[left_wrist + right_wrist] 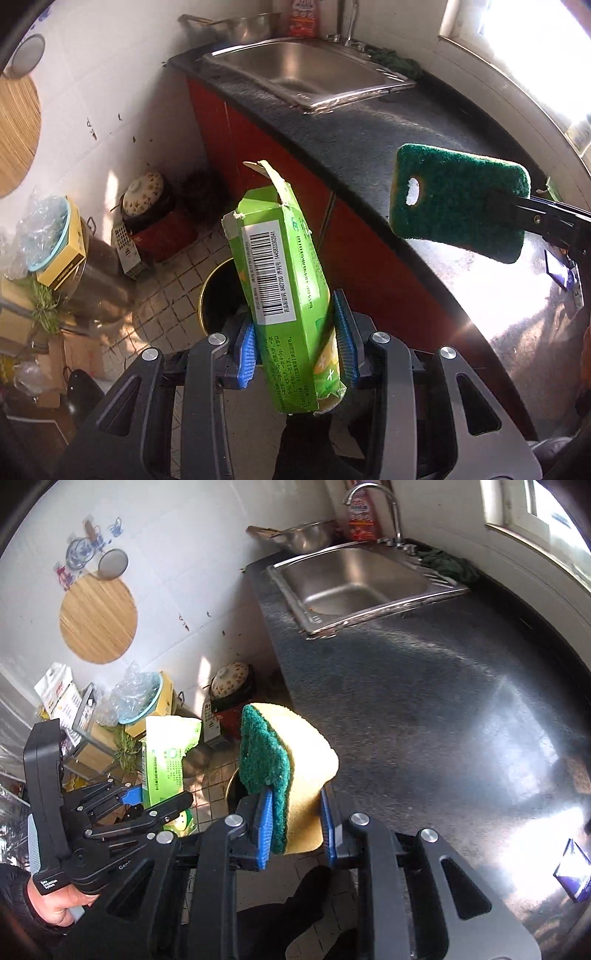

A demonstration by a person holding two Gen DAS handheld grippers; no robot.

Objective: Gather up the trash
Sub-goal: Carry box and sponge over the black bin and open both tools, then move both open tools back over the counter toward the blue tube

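Observation:
My left gripper [297,345] is shut on a torn green cardboard box [284,280] with a barcode label, held upright above a round dark trash bin [218,299] on the tiled floor. The box also shows in the right wrist view [166,753]. My right gripper [293,821] is shut on a yellow sponge with a green scouring side [280,768], held over the counter's front edge and above the bin [236,790]. In the left wrist view the sponge [458,199] hangs over the dark counter [388,155].
A steel sink [310,74] with a tap sits at the counter's far end, a dark green cloth [447,563] beside it. Red cabinets [221,125] stand below. Pots, a basin and boxes [55,243] crowd the floor at left. A small blue packet [574,871] lies on the counter.

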